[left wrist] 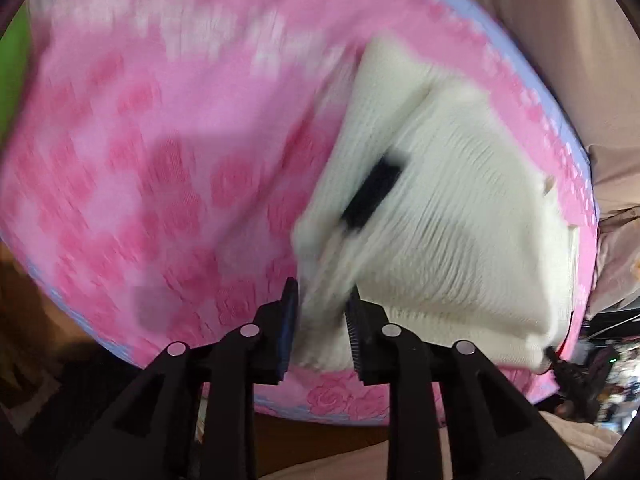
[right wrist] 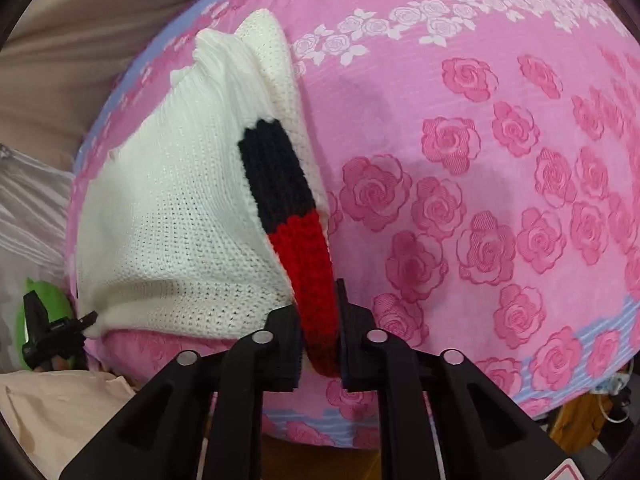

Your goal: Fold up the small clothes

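— Black fingers of the right gripper [right wrist: 320, 332] fill the bottom of its view, and between them runs the red band [right wrist: 308, 276] of the white knitted garment [right wrist: 176, 216]. Both pads press on that red edge, so the jaws are pinching it.

— And past the jaws?

— Beyond the red comes a black band [right wrist: 276, 172], then the cream knit, which spreads away to the left of the jaws over the pink rose-print sheet [right wrist: 500, 160]. To the right of the jaws only the sheet shows. Far left of them, at the garment's other near corner, small black tips of the other gripper meet the cloth.

— What about the left gripper [left wrist: 322, 320]?

— Its view is blurred (the sheet's roses are smeared). Still, a fold of the white knitted garment [left wrist: 448, 208] sits between its pads and fills the gap, so it too is pinching the cloth. The rest of the garment lies ahead and to the right of those jaws, with a dark patch [left wrist: 372, 194] on it just beyond them. Left of the jaws is bare pink rose-print sheet [left wrist: 160, 152].

— Anything around the edges?

— Beige fabric [right wrist: 68, 412] bunched low on the left of the right gripper's view.
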Tool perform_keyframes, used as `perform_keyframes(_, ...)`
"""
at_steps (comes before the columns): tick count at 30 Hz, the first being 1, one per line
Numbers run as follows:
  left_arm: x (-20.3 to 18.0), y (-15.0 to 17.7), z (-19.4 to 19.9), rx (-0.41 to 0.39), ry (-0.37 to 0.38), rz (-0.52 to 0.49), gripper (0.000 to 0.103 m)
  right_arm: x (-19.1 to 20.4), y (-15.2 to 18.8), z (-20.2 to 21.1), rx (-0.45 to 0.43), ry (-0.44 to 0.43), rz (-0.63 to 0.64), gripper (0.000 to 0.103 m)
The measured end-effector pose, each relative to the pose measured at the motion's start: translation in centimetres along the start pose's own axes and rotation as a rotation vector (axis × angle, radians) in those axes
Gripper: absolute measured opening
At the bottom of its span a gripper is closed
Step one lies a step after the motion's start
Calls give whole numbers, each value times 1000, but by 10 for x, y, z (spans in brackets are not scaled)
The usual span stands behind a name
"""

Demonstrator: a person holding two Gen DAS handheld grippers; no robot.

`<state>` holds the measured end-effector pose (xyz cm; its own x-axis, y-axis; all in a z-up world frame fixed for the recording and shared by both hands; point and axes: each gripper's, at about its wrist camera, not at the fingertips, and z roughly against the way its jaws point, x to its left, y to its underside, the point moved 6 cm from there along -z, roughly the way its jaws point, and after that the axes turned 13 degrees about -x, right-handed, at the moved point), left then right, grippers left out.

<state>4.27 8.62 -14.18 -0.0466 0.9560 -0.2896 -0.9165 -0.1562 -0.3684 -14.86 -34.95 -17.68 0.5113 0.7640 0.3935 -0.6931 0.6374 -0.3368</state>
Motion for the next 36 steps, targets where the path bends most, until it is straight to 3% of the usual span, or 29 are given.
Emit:
perform_keyframes(1, -7, -12, 9, -51, 8, -20, 35, 2, -8, 5, -7, 17, -1, 25)
perform_keyframes(3, -28, -50, 28, -181, 30, -62, 64, 11, -31, 23, -82, 66, 80, 33)
perform_keyframes(6, -61, -83, 12, -213, 120, -91, 72, 40, -75, 38, -211, 54, 176, 54)
perform_keyframes(8, -76, -91, -17, -189, 129, -103, 73, 62, -102, 24, -229, 0, 196, 57)
perform_keyframes(10, -92, -98, -63, -113, 131, -105, 73, 82, -125, -4, -223, -13, 220, 57)
perform_keyframes(11, -93, -94, -78, -83, 117, -98, 70, 88, -133, -17, -216, -10, 227, 57)
perform_keyframes(12, -95, -91, -95, -49, 98, -91, 53, 91, -140, -32, -202, -4, 225, 57)
perform_keyframes(13, -91, -88, -96, -46, 79, -103, 47, 93, -145, -47, -179, 1, 211, 57)
perform_keyframes(14, -92, -90, -91, -82, 69, -136, 20, 94, -145, -59, -163, 7, 200, 57)
perform_keyframes(15, -96, -90, -87, -77, 105, -145, 6, 96, -147, -68, -155, 18, 193, 57)
perform_keyframes(16, -98, -95, -81, -82, 128, -125, 6, 98, -149, -72, -168, 20, 183, 55)
perform_keyframes(18, -98, -108, -65, -140, 136, -112, 6, 109, -152, -66, -191, -67, 144, 7)
perform_keyframes(20, -94, -128, -60, -191, 103, -107, 6, 120, -164, -46, -259, -107, 136, 6)
perform_keyframes(23, -86, -139, -78, -169, 88, -70, 6, 121, -192, -27, -339, -105, 137, 5)
perform_keyframes(27, -77, -131, -116, -131, 6, -107, 6, 93, -210, -61, -283, -39, 87, 4)
perform_keyframes(31, -70, -132, -113, -149, 27, -67, 8, 71, -197, -103, -206, 25, 69, 4)
perform_keyframes(34, -71, -134, -92, -191, 21, -104, 10, 70, -201, -96, -208, -51, -38, 6)
perform_keyframes(36, -71, -130, -66, -237, 3, -137, 11, 76, -203, -69, -272, -33, -27, 12)
